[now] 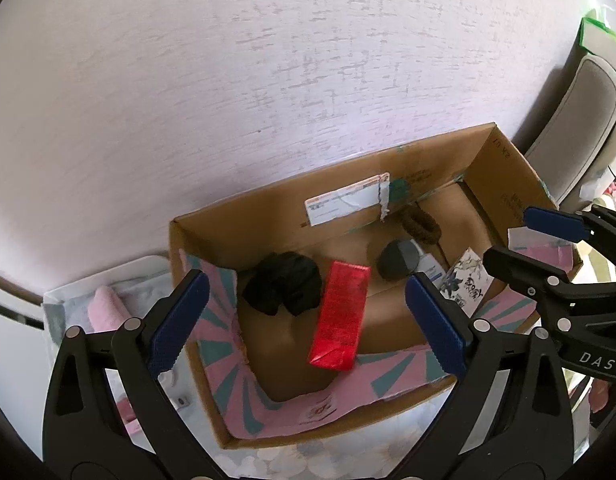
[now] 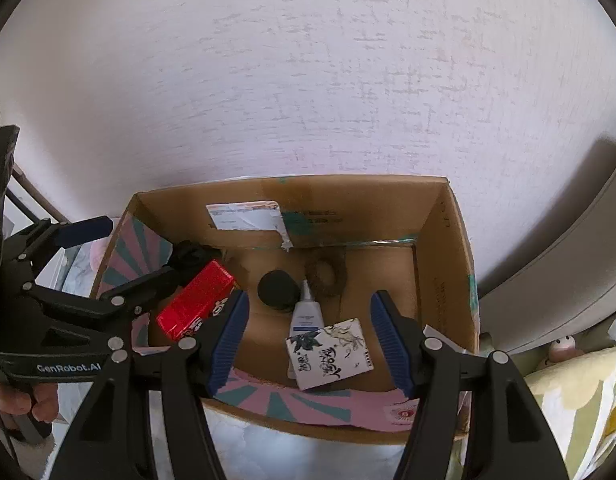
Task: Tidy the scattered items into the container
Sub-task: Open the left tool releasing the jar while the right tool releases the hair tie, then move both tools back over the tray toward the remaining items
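Observation:
An open cardboard box stands against a pale wall; it also shows in the right wrist view. Inside lie a red packet, a black cloth bundle, a dark round object, a white tube, a brown hair tie and a floral printed card box. My left gripper hangs open and empty above the box's left half. My right gripper hangs open and empty above the right half, over the card box.
Pink and teal patterned flaps line the box's near and left sides. A pink cloth lies on a white surface left of the box. A grey cushioned seat stands at the right, with a yellow cushion beside it.

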A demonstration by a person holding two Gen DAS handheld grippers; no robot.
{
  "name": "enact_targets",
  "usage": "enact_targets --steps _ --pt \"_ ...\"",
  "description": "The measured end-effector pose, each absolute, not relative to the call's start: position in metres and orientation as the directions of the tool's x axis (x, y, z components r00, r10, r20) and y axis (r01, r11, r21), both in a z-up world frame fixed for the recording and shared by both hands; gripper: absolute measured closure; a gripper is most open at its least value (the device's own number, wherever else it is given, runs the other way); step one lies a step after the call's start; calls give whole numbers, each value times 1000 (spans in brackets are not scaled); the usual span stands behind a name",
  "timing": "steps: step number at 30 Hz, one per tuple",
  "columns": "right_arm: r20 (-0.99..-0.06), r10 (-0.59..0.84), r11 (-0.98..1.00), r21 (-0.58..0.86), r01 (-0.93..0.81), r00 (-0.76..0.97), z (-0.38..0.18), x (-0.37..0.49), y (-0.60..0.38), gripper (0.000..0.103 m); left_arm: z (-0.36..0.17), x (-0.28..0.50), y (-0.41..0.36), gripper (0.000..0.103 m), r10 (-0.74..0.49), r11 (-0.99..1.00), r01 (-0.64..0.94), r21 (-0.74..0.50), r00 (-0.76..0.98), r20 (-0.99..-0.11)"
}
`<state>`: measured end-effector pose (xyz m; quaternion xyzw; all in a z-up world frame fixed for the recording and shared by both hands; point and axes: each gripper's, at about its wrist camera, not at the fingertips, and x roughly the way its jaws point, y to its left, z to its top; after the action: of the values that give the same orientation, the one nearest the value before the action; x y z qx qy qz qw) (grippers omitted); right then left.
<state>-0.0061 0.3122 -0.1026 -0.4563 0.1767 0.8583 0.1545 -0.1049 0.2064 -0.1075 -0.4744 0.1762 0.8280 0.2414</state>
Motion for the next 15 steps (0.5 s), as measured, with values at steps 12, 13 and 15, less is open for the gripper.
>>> enact_targets --steps 12,13,15 --pt "-822 119 -900 148 -411 -557 -88 -9 276 44 -91 -106 156 4 235 -850 -524 46 -457 -858" --pt "-821 118 -903 146 -405 -559 -86 -11 271 44 -90 -106 150 4 234 -855 -517 45 -461 -856" --pt "-817 115 -909 144 -392 -565 -82 -13 262 44 -87 -107 133 4 229 -866 -499 42 -470 -852"
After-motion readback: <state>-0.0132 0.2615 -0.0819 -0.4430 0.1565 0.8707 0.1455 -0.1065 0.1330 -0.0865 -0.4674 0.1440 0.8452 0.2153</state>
